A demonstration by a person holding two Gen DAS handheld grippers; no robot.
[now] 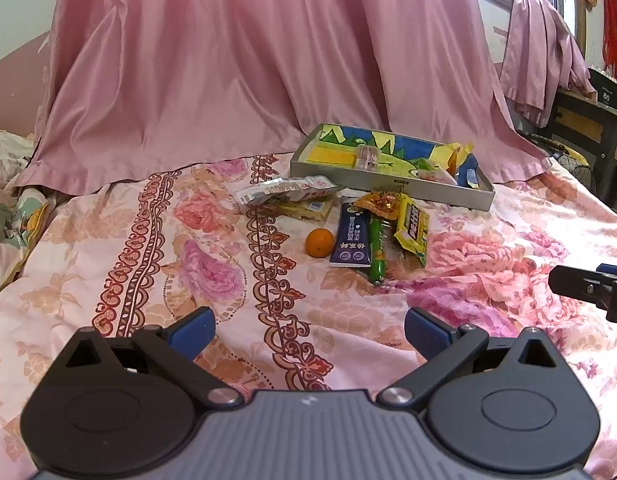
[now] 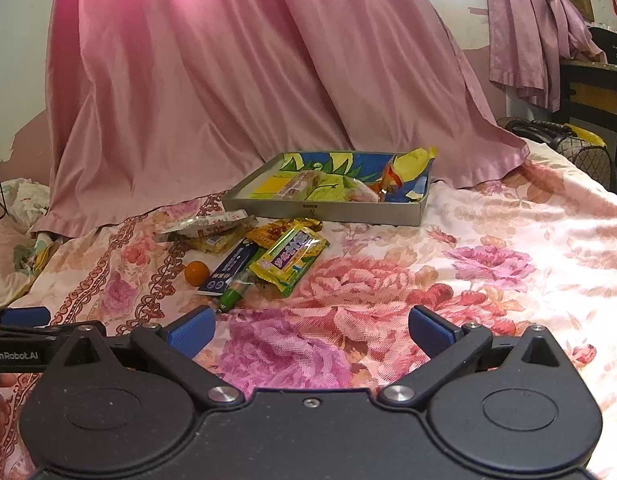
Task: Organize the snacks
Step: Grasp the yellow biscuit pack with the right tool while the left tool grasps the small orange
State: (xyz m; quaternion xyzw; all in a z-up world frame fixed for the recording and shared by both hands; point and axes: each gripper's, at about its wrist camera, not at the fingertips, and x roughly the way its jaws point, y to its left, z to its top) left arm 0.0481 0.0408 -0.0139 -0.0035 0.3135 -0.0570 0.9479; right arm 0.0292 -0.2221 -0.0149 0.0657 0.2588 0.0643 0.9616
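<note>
Both tools [image 1: 310, 332] [image 2: 311, 330] gape wide over floral cloth [image 2: 488, 240]; crinkly, possibly foil packets [image 2: 288, 258] beyond.

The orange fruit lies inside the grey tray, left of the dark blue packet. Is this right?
Not quite. In the left wrist view the orange fruit lies on the bedspread, outside the grey tray. It is left of the dark blue packet.

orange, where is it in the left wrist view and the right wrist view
Left wrist: the orange sits just right of centre, left of the dark blue packet.
Right wrist: the orange is left of centre, again left of the dark blue packet.
Shared landmark: the grey tray behind the snack pile.
</note>
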